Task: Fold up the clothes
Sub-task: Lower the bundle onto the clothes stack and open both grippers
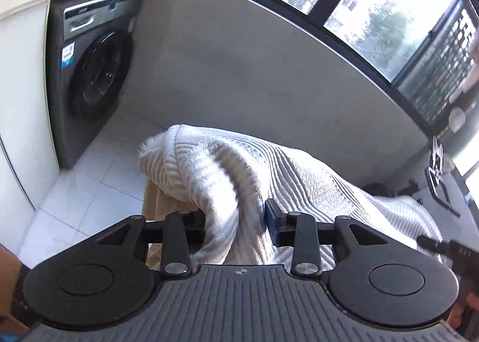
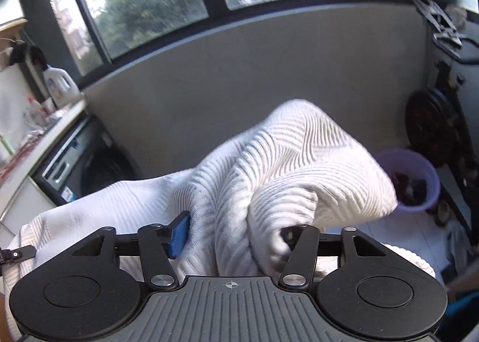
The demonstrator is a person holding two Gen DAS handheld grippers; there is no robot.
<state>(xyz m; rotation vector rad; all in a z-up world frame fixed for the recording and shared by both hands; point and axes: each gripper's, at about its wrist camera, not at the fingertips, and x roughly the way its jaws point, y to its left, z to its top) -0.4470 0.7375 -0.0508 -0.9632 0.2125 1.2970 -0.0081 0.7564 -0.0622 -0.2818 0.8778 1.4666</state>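
Between the fingers of the left claw (image 1: 236, 222) runs a bunched fold of the white ribbed garment (image 1: 239, 168); whether the pads pinch it I cannot tell. Its long axis stretches rightward to the right claw (image 2: 236, 234), which straddles another thick fold, grip equally unclear. Both hands sit equally near.

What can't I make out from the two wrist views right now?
- Left wrist view: the left gripper's left finger is buried under the white ribbed garment; whether the pads press the cloth is unclear.
- Right wrist view: the right gripper's right finger is covered by the cloth.
- Both views: the garment's lower part is cut off by the gripper bodies; its type is unclear.
- Right wrist view: the purple bucket's contents are blurred.
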